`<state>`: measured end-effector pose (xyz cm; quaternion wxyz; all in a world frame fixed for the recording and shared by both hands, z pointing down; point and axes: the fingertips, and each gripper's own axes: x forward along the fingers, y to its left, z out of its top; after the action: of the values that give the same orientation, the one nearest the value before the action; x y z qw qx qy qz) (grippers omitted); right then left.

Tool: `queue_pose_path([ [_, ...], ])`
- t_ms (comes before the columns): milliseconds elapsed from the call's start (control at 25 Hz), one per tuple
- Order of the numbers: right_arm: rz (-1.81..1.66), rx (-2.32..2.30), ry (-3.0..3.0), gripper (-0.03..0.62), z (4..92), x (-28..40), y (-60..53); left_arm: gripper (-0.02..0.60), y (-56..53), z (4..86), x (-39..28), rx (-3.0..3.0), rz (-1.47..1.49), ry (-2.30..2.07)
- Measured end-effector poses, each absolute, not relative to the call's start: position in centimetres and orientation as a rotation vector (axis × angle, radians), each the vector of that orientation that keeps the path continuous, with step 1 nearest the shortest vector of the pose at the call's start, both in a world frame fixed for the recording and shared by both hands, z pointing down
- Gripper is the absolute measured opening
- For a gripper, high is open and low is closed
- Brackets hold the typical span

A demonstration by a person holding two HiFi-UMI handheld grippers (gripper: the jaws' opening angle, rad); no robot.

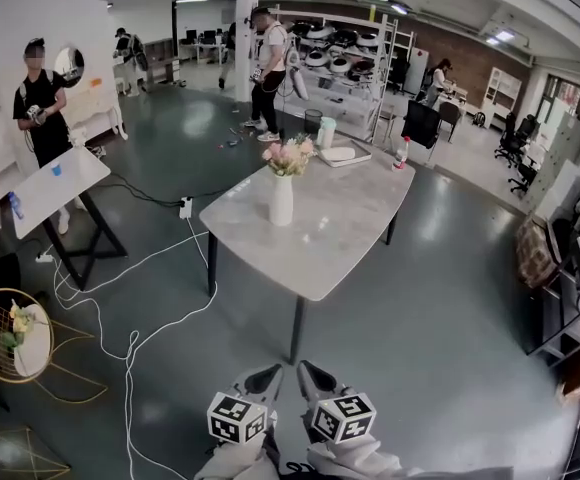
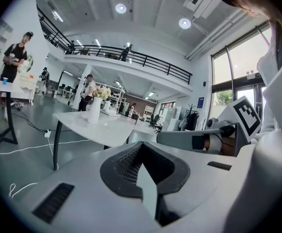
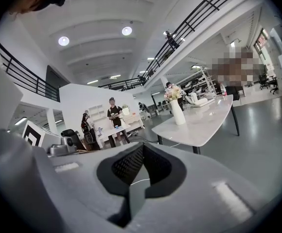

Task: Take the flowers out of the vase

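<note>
**Flowers in Vase on Table, Both Grippers Shut and Empty Well Short of It**

Centre of the head view: a white vase (image 1: pixel 281 200) upright on a pale stone-look table (image 1: pixel 340 238), near the tabletop's left edge, with a bunch of pink and cream flowers (image 1: pixel 289 155) standing in its neck. Farther up the frame on the same tabletop: a pale cup (image 1: pixel 327 131) and, toward the upper right corner of the top, a bottle (image 1: pixel 402 152).

Bottom centre of the frame: left gripper (image 1: pixel 268 373) and right gripper (image 1: pixel 310 372) side by side, each with its marker cube, aimed up the frame at the table and well apart from it, with bare grey floor between. Jaws of both pressed together at the tips, nothing gripped in either, as shown along each gripper's own view, with vase and flowers small in the distance beyond.

Left of the frame: white cables (image 1: pixel 130 348) trailing across the floor, a small white side table (image 1: pixel 55 183), and a person in black (image 1: pixel 40 98) beside it at upper left. Lower left corner: a gold wire chair (image 1: pixel 0 338).
</note>
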<state>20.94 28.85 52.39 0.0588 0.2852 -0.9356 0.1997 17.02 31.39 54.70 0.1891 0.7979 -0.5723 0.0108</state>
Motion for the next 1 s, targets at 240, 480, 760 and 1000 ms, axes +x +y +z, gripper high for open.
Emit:
queue_pose_path([
  [240, 0.624, 0.892, -2.821, 0.000, 52.0, 17.1, 24.2, 0.002, 26.9, 53.9, 13.1, 2.254, 0.033, -1.603],
  [480, 0.649, 0.914, -2.797, -0.001, 52.5, 14.5, 20.1, 0.002, 22.7, 54.0, 10.2, 2.247, 0.032, -1.597],
  [760, 0.673, 0.951, -2.791, 0.000, 52.7, 10.6, 16.2, 0.002, 18.7, 54.0, 6.4, 2.271, 0.040, -1.571],
  [1000, 0.681, 0.977, -2.777, -0.001, 53.3, 7.6, 13.4, 0.002, 15.8, 54.6, 3.0, 2.264, 0.029, -1.565],
])
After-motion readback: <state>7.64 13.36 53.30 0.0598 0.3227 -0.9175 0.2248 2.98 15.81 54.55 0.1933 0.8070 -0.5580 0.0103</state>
